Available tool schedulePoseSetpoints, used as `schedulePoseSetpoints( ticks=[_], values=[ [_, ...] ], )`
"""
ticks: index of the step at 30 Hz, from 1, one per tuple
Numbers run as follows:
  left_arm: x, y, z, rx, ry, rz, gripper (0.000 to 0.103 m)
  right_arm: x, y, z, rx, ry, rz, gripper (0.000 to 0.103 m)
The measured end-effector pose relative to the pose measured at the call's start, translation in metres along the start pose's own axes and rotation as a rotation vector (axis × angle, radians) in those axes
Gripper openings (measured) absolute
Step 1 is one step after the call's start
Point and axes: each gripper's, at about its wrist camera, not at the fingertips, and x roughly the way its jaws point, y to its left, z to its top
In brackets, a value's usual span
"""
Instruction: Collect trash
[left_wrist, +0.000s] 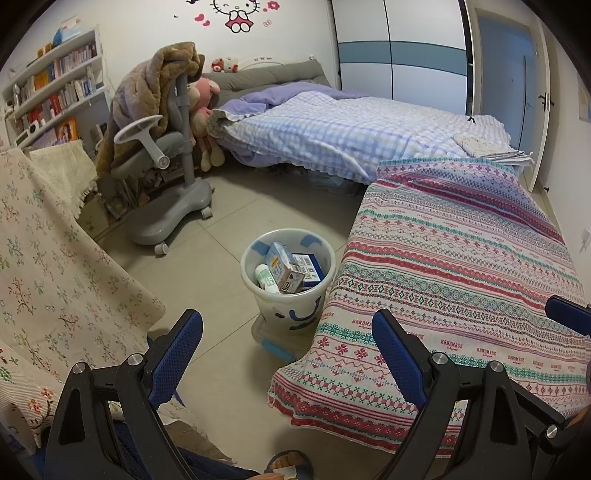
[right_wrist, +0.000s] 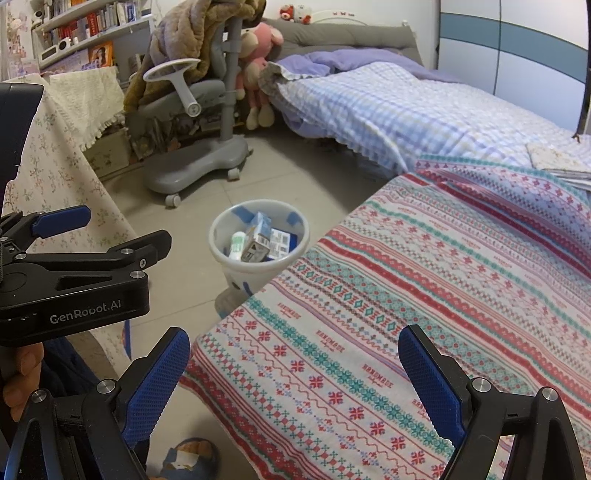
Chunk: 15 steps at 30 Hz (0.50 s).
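Observation:
A white bin (left_wrist: 295, 310) (right_wrist: 236, 273) stands on the tiled floor by the corner of a table draped in a patterned cloth (left_wrist: 443, 277) (right_wrist: 406, 295). Inside it lie a milk carton (left_wrist: 282, 267) (right_wrist: 258, 238), a white bottle (left_wrist: 266, 278) (right_wrist: 236, 245) and a blue box (left_wrist: 310, 267) (right_wrist: 280, 242). My left gripper (left_wrist: 286, 325) (right_wrist: 129, 225) is open and empty, above the floor just short of the bin. My right gripper (right_wrist: 295, 336) is open and empty over the patterned cloth; one of its fingers (left_wrist: 569, 310) shows at the edge of the left wrist view.
A grey wheeled chair (left_wrist: 159, 147) (right_wrist: 195, 96) with a blanket stands beyond the bin. A bed (left_wrist: 332, 125) (right_wrist: 406, 103) lies behind. A floral-cloth surface (left_wrist: 44, 258) (right_wrist: 74, 147) is on the left. A sandalled foot (left_wrist: 288, 465) (right_wrist: 192, 458) is below; a hand (right_wrist: 22, 380) holds the left gripper.

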Motion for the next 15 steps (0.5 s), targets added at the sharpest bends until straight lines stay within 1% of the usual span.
schedulePoseSetpoints(
  ticks=[9,15],
  values=[
    [-0.0005,-0.0007,-0.0009,-0.001,-0.003,-0.001,0.095,-0.0004,-0.0001,0.0,-0.006,-0.001,0.0,0.095],
    [-0.0041,-0.0015,-0.0026,-0.003,-0.021,-0.008,0.095,-0.0004,0.0002,0.0002,-0.006,0.0,0.001,0.095]
  ],
)
